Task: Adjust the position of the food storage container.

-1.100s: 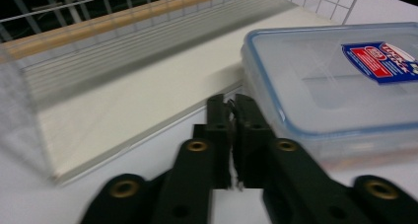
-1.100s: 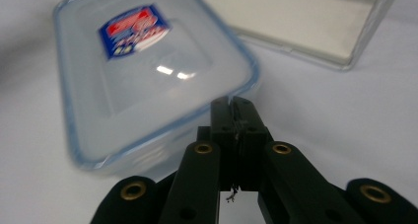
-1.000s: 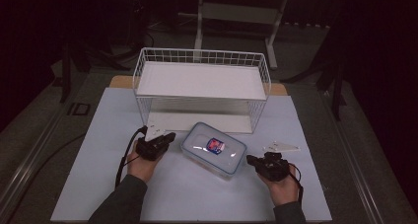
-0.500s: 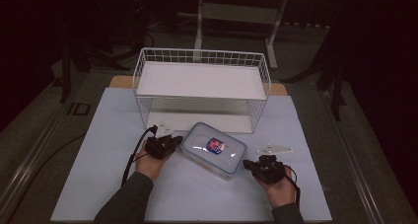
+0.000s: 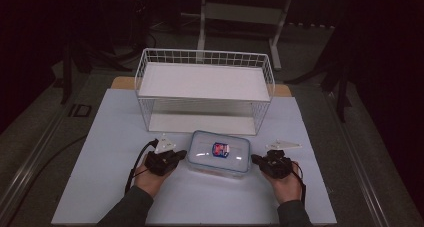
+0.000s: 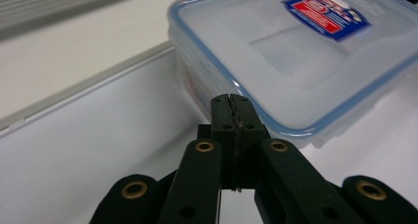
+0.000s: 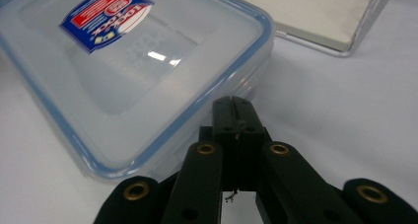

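A clear plastic food box [image 5: 219,154] with a blue-rimmed lid and a red and blue label lies on the white table in front of the wire rack. My left gripper [image 5: 179,155] is shut, its tips at the box's left side; in the left gripper view its jaws [image 6: 231,103] meet just short of the box [image 6: 296,56]. My right gripper [image 5: 256,160] is shut at the box's right side; in the right gripper view the closed tips [image 7: 231,105] sit against the edge of the box [image 7: 138,71]. Nothing is between either pair of jaws.
A white wire rack [image 5: 205,89] with a white shelf stands behind the box. The white table sheet [image 5: 100,177] reaches to the front edge. A table frame [image 5: 240,12] and dark floor lie beyond.
My left hand has slid right, bringing its gripper up to the box's left side. My right gripper has edged left toward the box. The box has not moved.
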### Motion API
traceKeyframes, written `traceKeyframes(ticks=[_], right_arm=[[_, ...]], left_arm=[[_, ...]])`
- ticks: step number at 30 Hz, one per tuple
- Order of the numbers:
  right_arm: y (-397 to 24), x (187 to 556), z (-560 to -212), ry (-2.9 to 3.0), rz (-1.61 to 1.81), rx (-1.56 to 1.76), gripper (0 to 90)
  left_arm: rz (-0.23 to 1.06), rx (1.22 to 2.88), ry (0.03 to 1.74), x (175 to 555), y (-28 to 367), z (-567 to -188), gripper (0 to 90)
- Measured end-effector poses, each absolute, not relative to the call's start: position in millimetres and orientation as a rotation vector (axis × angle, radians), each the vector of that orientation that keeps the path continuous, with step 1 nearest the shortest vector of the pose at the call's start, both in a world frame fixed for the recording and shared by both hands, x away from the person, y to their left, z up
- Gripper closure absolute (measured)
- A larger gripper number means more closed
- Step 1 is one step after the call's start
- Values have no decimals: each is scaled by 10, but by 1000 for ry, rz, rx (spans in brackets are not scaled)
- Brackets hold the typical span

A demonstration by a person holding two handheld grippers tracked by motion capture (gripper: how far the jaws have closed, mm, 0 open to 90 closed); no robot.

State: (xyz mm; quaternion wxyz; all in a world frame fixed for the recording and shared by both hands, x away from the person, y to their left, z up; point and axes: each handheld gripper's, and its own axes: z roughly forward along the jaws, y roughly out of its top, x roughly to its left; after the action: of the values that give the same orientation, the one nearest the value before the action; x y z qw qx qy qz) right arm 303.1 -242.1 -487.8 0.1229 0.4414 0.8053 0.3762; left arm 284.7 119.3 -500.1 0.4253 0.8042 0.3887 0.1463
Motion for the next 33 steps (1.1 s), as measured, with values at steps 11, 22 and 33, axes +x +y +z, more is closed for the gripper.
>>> traceKeyframes(ticks=[11, 22, 33], right_arm=[[-2308, 3118, -4898, 2365, 1148, 1256, 900], [-2040, 3081, -4911, 2434, 1193, 1172, 900], [-2018, 3051, -4861, 2426, 1154, 1103, 822]], left_arm=[[335, 2019, 997, 2680, 1331, -4977, 897], [299, 1971, 1101, 2563, 1664, -4969, 895], [348, 1871, 1114, 2560, 1802, -4868, 755]])
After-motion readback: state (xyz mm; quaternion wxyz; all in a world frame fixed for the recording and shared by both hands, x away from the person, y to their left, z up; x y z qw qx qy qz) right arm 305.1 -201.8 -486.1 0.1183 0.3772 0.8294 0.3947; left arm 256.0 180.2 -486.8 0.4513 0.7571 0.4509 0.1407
